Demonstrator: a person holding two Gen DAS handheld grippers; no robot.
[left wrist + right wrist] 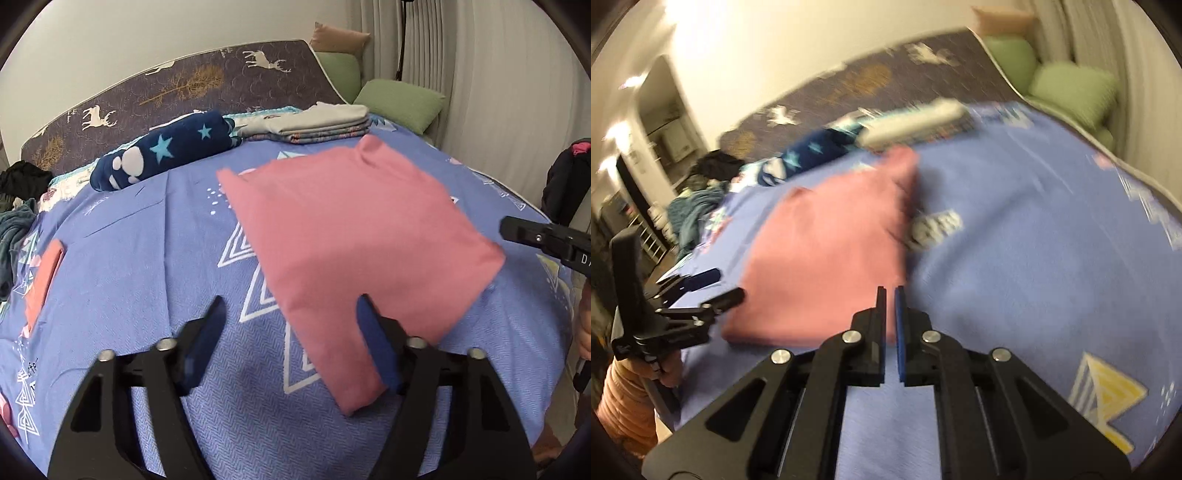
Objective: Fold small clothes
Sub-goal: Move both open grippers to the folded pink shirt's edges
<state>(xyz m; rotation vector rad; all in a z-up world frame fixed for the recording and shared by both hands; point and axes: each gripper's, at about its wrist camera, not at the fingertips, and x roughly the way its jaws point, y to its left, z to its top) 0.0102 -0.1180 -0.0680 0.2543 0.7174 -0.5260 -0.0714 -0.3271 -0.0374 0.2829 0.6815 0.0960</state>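
In the left wrist view the left gripper (pixel 291 325) sits nearest, its 2 fingers spread wide over the blue patterned bedspread (pixel 155 258), and the right finger (pixel 373 339) overlaps the near edge of the pink garment (pixel 354 236), though whether it touches the cloth cannot be told. The pink garment is folded into a flat, roughly 4-sided packet, smooth on top, lying askew on the bedspread with 1 corner near the left gripper and the opposite corner pointing toward the headboard (pixel 177 85). In the right wrist view the right gripper (pixel 890 295) has its fingers almost pressed together with only a thin slit between them and nothing in it, its tips over the near right corner of the pink garment (pixel 827 251); this view is blurred. To the garment's left lies a wide bare stretch of bedspread reaching to a small salmon folded piece (pixel 44 280) near the bed's left edge. To the right the bedspread runs to the mattress edge. Farther back, apart from the garment, a rolled navy blanket with stars (pixel 166 151) lies beside a stack of folded grey cloths (pixel 317 122), both against the headboard, with green cushions (pixel 399 99) beyond the far corner and a heap of dark clothes (pixel 18 206) at the left
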